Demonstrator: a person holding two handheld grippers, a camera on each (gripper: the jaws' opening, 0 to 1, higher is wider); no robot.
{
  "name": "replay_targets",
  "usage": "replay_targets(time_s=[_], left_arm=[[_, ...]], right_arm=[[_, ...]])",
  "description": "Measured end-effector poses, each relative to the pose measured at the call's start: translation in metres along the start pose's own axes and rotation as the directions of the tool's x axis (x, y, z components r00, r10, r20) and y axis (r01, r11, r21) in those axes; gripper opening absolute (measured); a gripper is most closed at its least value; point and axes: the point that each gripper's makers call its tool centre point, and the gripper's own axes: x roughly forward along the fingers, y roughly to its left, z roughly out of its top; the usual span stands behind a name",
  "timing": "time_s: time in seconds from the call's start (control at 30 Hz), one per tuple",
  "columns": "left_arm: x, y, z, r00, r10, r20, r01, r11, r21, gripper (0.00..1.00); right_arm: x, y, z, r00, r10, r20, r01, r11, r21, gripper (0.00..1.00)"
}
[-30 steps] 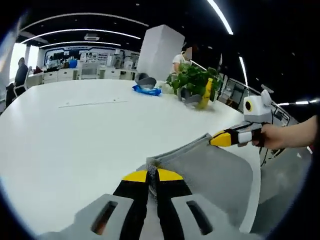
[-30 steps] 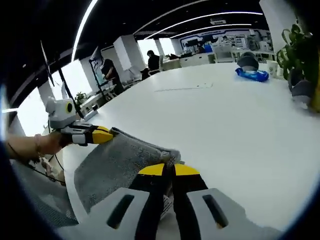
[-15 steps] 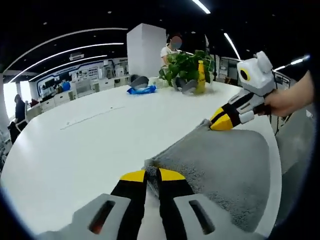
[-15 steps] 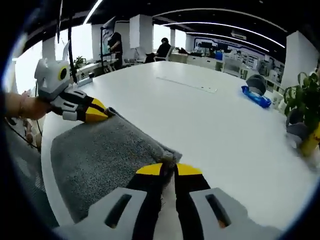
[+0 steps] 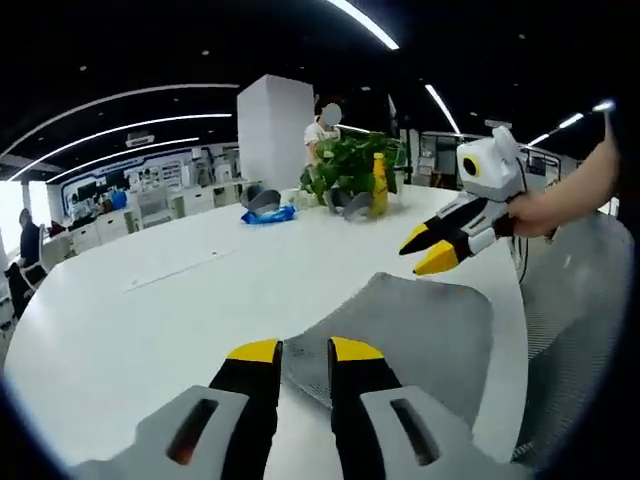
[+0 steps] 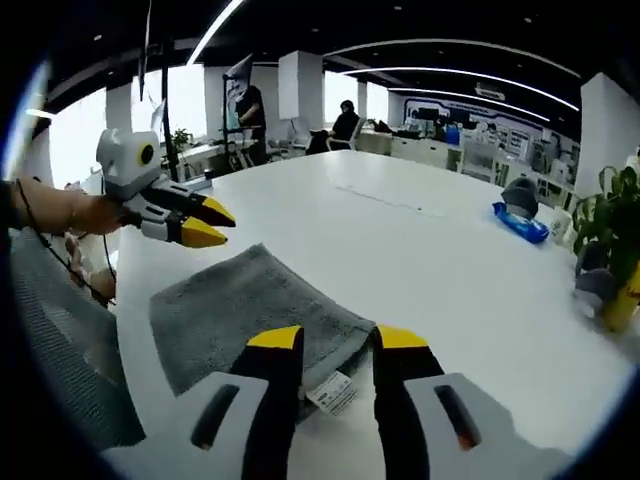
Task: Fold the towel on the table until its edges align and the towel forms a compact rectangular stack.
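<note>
Both claws off towel point(image 6: 255, 315) (tag visible)

Surface: a large white round-edged table point(image 6: 450, 260) point(image 5: 130, 310).
Near edge: a grey terry towel point(image 6: 250, 315) point(image 5: 420, 325) lies flat, folded (a white tag point(image 6: 333, 392) sticks out at one corner).
Far side: a blue packet point(image 6: 520, 222) point(image 5: 268, 214), a dark grey bowl-shaped object point(image 6: 520, 190) point(image 5: 262, 196) just behind it.
Beside those: a green potted plant point(image 5: 345, 170) point(image 6: 600, 230).
</note>
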Motion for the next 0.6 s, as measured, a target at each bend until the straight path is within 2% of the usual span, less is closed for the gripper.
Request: replay_targets(time_s=[0.07, 0.17, 0.2, 0.23, 0.27, 0.33, 0.37, 0.6], left_arm=[[-0.005, -0.014, 0.001, 0.999, -0.032, -0.001, 0.032, 0.999, 0.025, 0.22], [-0.009, -0.043, -0.004, 0.993, -0.114, -0.022, 0.114, 0.993, 0.027, 0.22], [-0.009, -0.052, -0.012, 0.989, -0.133, -0.061, 0.136, 0.990, 0.045, 0.22], [-0.008, -0.056, -0.020, 0.985, -0.142, -0.100, 0.149, 0.986, 0.076, 0.23], [-0.007, -0.062, -0.032, 0.977, -0.143, -0.156, 0.163, 0.979, 0.123, 0.23], [-0.004, -0.068, -0.046, 0.965, -0.152, -0.215, 0.185, 0.972, 0.143, 0.23], [-0.002, -0.071, -0.051, 0.962, -0.146, -0.231, 0.183, 0.972, 0.145, 0.23], [0.000, -0.069, -0.056, 0.969, -0.099, -0.225, 0.136, 0.978, 0.157, 0.22]], right_arm=[[-0.005, 0.022, -0.003, 0.997, 0.076, -0.010, -0.075, 0.996, 0.037, 0.24], [-0.008, 0.040, -0.017, 0.992, 0.108, -0.060, -0.106, 0.994, 0.040, 0.24], [-0.007, 0.044, -0.019, 0.992, 0.111, -0.060, -0.110, 0.994, 0.028, 0.24], [-0.008, 0.052, -0.030, 0.985, 0.131, -0.109, -0.132, 0.991, -0.001, 0.24], [-0.007, 0.052, -0.038, 0.983, 0.117, -0.142, -0.120, 0.993, -0.012, 0.24], [-0.003, 0.051, -0.052, 0.974, 0.095, -0.205, -0.109, 0.992, -0.057, 0.28], [-0.002, 0.052, -0.056, 0.969, 0.098, -0.226, -0.114, 0.992, -0.060, 0.29], [0.001, 0.052, -0.062, 0.972, 0.092, -0.216, -0.109, 0.992, -0.066, 0.29]])
